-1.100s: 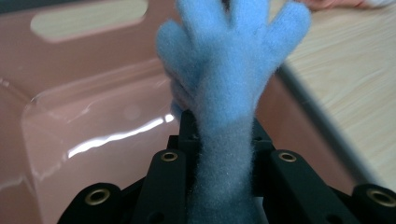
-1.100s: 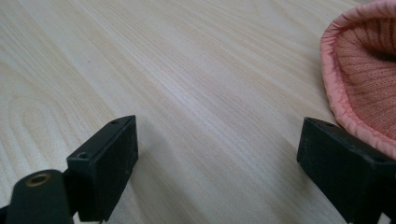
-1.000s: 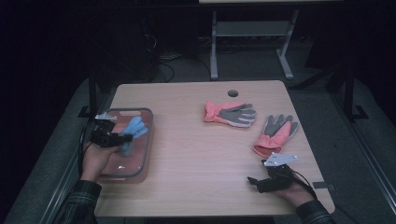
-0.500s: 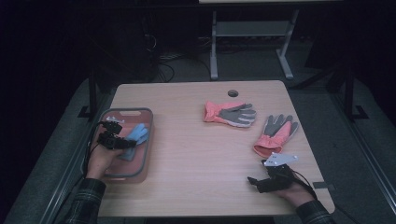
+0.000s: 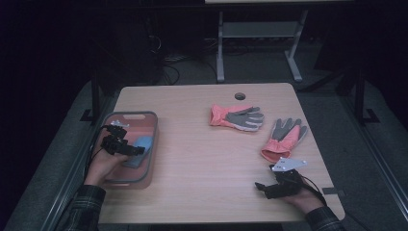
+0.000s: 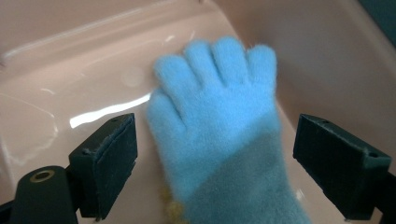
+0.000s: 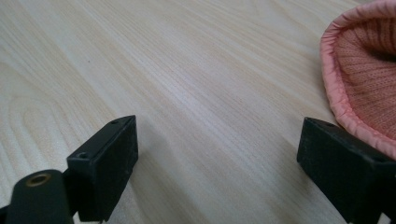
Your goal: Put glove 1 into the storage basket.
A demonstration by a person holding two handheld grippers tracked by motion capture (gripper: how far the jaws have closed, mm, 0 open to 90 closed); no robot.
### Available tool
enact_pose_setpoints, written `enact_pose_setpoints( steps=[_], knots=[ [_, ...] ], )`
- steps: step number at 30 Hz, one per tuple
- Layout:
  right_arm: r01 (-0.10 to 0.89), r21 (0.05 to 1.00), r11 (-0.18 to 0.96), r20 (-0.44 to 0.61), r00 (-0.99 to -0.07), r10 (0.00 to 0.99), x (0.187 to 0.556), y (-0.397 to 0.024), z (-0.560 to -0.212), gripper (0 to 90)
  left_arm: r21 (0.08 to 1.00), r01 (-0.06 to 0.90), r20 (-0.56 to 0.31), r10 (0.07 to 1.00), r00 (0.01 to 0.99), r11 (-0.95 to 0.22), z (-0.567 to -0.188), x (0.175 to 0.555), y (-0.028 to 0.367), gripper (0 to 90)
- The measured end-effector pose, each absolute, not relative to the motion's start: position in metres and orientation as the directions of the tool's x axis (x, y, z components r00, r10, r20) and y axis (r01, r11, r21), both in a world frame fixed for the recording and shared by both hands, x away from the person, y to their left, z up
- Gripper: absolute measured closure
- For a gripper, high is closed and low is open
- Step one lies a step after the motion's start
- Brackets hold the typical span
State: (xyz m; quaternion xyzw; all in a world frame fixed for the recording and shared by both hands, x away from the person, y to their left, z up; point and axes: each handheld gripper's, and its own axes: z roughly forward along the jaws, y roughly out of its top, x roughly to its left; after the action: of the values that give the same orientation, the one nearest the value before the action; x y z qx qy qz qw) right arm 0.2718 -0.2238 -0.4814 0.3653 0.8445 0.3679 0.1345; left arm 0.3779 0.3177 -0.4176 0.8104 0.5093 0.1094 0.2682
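The left gripper [image 6: 215, 163] has just been opening its jaws; the blue glove [image 6: 219, 126] lies loose between them, dropped into the pink bin [image 5: 130, 117]. The right gripper [image 7: 217, 163], jaws apart, waits beside an orange glove [image 7: 364, 70].

**A lit table in a dark room**

You sit at a pale wood-grain table [image 5: 202, 159] with rounded corners and a small dark grommet hole [image 5: 239, 96] near its far edge. Light falls on the tabletop alone; the room around you is dim. Grey floor [image 5: 260, 72] lies beyond, with loose cables [image 5: 166, 60] on it and the white legs of a second table [image 5: 255, 36] farther back.
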Motion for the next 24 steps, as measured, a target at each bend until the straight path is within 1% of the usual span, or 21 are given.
enact_pose_setpoints(
  steps=[3,7,10,11,15,16,17,24],
  knots=[
    [0.518,0.72,0.462,0.041,-0.697,0.716,0.272,-0.224,-0.481,12.4,0.567,0.754,-0.088,0.885,0.457,-0.332,-0.41,0.376,0.318,13.3],
    [0.518,0.72,0.462,0.041,-0.697,0.716,0.272,-0.224,-0.481,12.4,0.612,0.727,-0.102,0.881,0.462,-0.311,-0.393,0.372,0.316,13.4],
    [0.518,0.72,0.462,0.041,-0.697,0.716,0.272,-0.224,-0.481,12.4,0.652,0.694,-0.117,0.865,0.488,-0.304,-0.374,0.367,0.306,13.4],
    [0.518,0.72,0.462,0.041,-0.697,0.716,0.272,-0.224,-0.481,12.4,0.652,0.694,-0.117,0.865,0.488,-0.304,-0.374,0.367,0.306,13.4],
    [0.518,0.72,0.462,0.041,-0.697,0.716,0.272,-0.224,-0.481,12.4,0.678,0.658,-0.125,0.832,0.541,-0.326,-0.362,0.361,0.287,13.4],
    [0.517,0.72,0.463,0.041,-0.697,0.716,0.272,-0.224,-0.481,12.4,0.687,0.647,-0.133,0.818,0.56,-0.332,-0.359,0.359,0.276,13.4],
    [0.517,0.72,0.463,0.041,-0.697,0.716,0.272,-0.224,-0.481,12.4,0.687,0.647,-0.133,0.818,0.56,-0.332,-0.359,0.359,0.276,13.4],
    [0.517,0.72,0.463,0.041,-0.697,0.716,0.272,-0.224,-0.481,12.4,0.701,0.614,-0.151,0.766,0.624,-0.362,-0.361,0.354,0.231,13.9]
  ],
)
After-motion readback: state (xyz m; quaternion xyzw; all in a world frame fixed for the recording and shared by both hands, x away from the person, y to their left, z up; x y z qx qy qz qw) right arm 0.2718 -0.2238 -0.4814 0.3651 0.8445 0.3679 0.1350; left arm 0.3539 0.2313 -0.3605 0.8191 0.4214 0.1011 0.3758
